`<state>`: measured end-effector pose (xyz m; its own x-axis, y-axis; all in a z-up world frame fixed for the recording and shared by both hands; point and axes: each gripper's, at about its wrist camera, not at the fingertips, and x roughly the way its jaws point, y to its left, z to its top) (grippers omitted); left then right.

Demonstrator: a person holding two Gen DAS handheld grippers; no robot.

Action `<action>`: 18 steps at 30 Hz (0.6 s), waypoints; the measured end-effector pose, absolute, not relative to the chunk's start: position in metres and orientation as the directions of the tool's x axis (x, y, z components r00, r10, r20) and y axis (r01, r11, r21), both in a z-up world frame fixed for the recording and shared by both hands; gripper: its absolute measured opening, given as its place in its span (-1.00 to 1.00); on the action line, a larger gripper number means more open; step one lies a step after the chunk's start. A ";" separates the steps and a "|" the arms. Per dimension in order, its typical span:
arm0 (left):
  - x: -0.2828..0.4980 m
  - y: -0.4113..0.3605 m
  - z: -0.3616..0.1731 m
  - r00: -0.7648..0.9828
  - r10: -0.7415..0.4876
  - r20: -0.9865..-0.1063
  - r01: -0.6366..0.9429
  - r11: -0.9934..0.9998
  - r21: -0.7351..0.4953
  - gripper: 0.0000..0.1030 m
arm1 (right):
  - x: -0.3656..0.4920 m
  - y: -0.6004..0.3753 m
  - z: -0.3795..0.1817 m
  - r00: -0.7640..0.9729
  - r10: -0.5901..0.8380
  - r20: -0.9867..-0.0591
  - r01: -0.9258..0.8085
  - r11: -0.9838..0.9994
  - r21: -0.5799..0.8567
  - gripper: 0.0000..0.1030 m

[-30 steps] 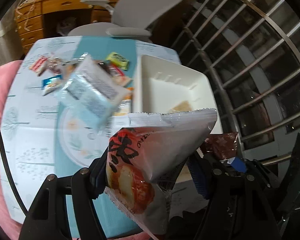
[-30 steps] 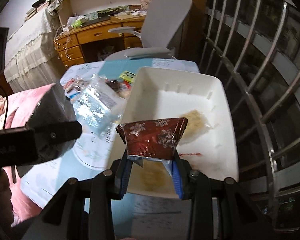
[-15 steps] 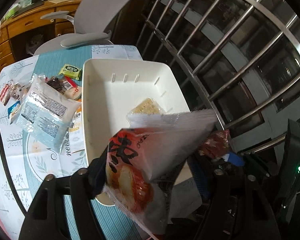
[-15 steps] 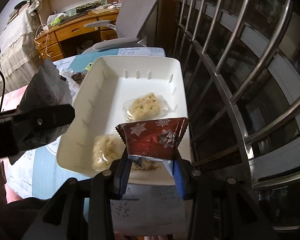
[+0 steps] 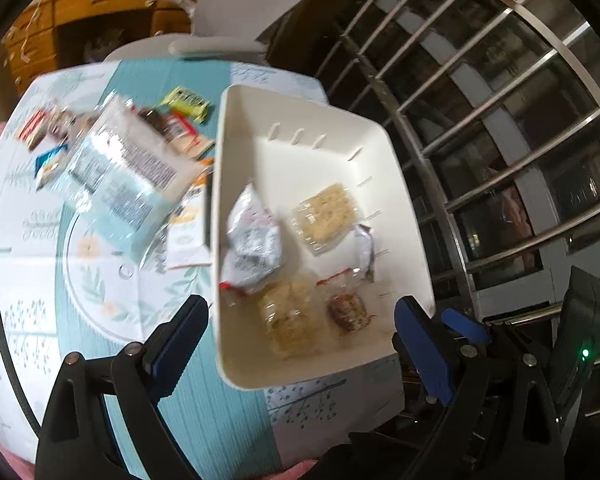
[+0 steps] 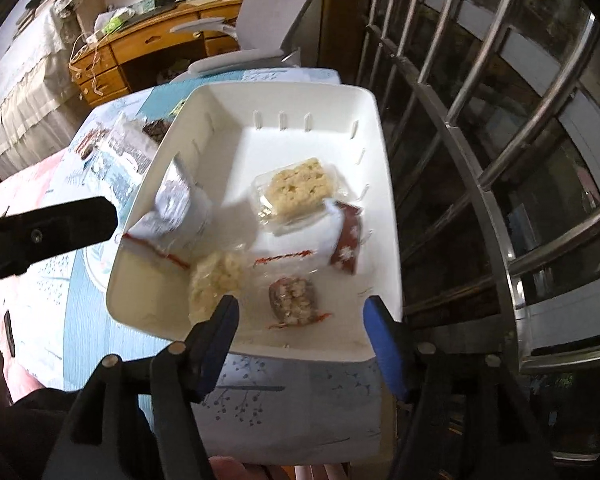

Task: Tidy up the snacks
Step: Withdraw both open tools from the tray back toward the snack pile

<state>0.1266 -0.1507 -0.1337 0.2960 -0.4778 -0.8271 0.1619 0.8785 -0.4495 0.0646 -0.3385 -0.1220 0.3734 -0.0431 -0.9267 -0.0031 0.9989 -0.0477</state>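
Observation:
A white tray (image 5: 312,160) (image 6: 260,148) sits on the table's right side. In it lie a silver and red snack bag (image 5: 252,244) (image 6: 176,208), a dark red snowflake packet (image 6: 346,244) (image 5: 365,246), two pale rice crackers in clear wrap (image 5: 326,216) (image 6: 296,190) and a small brown snack (image 5: 348,312) (image 6: 294,302). My left gripper (image 5: 300,328) is open and empty above the tray's near end. My right gripper (image 6: 300,332) is open and empty above the tray's near right corner.
Left of the tray lie a large clear and blue bag (image 5: 120,176) and several small snack packets (image 5: 186,102) on the patterned tablecloth (image 5: 80,280). A grey office chair (image 5: 236,8) and a wooden desk (image 6: 140,44) stand behind. Metal railing bars (image 6: 480,140) run along the right.
Both grippers have opened. The silver and red bag dropped from the left gripper and the dark red packet from the right, both into the tray.

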 end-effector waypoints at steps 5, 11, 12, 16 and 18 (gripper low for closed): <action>0.124 -0.123 -0.146 0.284 -0.474 -0.833 0.114 0.880 -0.462 0.82 | 0.067 -0.313 -0.126 0.351 -0.033 -0.936 -0.048 0.997 -0.053 0.32; 0.123 -0.076 -0.158 0.264 -0.466 -0.845 0.063 0.882 -0.467 0.82 | 0.071 -0.274 -0.130 0.332 -0.031 -0.943 -0.095 0.993 -0.066 0.42; 0.123 -0.068 -0.160 0.262 -0.463 -0.847 0.057 0.883 -0.466 0.82 | 0.072 -0.265 -0.129 0.331 -0.031 -0.943 -0.101 0.993 -0.068 0.45; 0.125 -0.031 -0.165 0.254 -0.445 -0.859 0.029 0.891 -0.453 0.82 | 0.078 -0.238 -0.131 0.326 -0.037 -0.945 -0.129 0.988 -0.083 0.47; 0.127 -0.009 -0.169 0.241 -0.438 -0.866 0.018 0.894 -0.447 0.82 | 0.080 -0.221 -0.131 0.325 -0.041 -0.945 -0.165 0.981 -0.100 0.51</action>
